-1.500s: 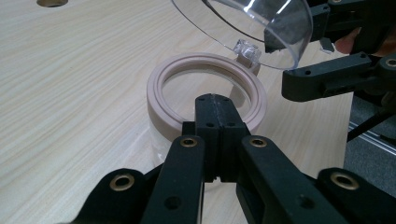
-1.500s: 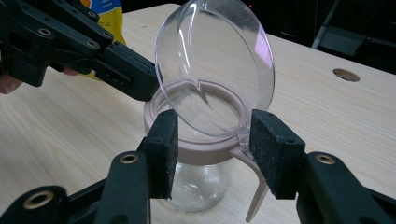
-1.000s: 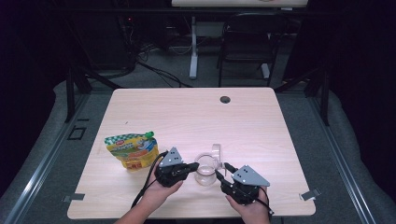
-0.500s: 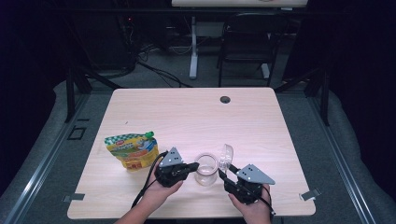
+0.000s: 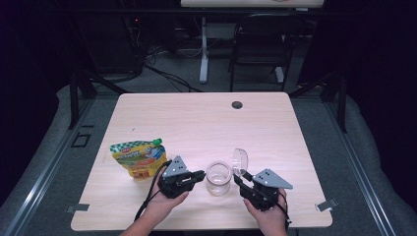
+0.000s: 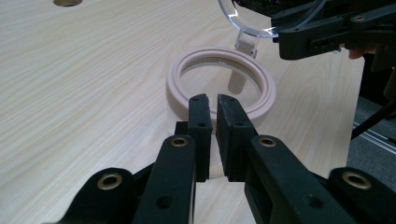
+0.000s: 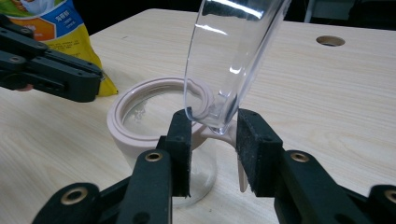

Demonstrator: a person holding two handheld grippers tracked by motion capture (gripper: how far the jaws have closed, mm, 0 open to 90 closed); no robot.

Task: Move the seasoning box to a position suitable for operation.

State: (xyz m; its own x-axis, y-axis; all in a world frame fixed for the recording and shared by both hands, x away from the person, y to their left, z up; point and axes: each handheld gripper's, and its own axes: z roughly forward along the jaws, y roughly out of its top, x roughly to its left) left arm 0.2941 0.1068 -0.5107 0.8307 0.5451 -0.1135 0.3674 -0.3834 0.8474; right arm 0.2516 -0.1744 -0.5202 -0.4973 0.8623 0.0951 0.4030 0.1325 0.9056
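The glass jar (image 5: 218, 178) stands upright near the front edge of the bench (image 5: 196, 123), between the two hands, its pale rubber-ringed mouth open to the air. Its clear hinged lid (image 5: 240, 161) is swung up and back on the jar's right side, standing almost on edge, which is why the mouth is free.

The right gripper (image 5: 244, 181) is what keeps the lid up. In the right gripper view the lid's lower edge and its hinge tab (image 7: 219, 130) sit between the jaws, which have just been closing in on it. One pad seems to touch the clear rim and the other stands just beside the tab, so I cannot tell whether it is a firm clamp or only a prop. Holding it at the hinge end makes sense, since the lid pivots there and cannot drop shut.

The left gripper (image 5: 198, 175) sits low on the bench at the jar's left side. Its jaws are nearly together with only a thin slot between them and nothing in it. They have just been opening a touch, and the tips lie right at the jar's collar (image 6: 219, 84), seemingly steadying the jar so that it does not slide while the lid is worked.

The yellow snack pouch (image 5: 138, 156) with a green spout cap lies just left of the left hand, close enough to be picked up next, probably for filling the jar.
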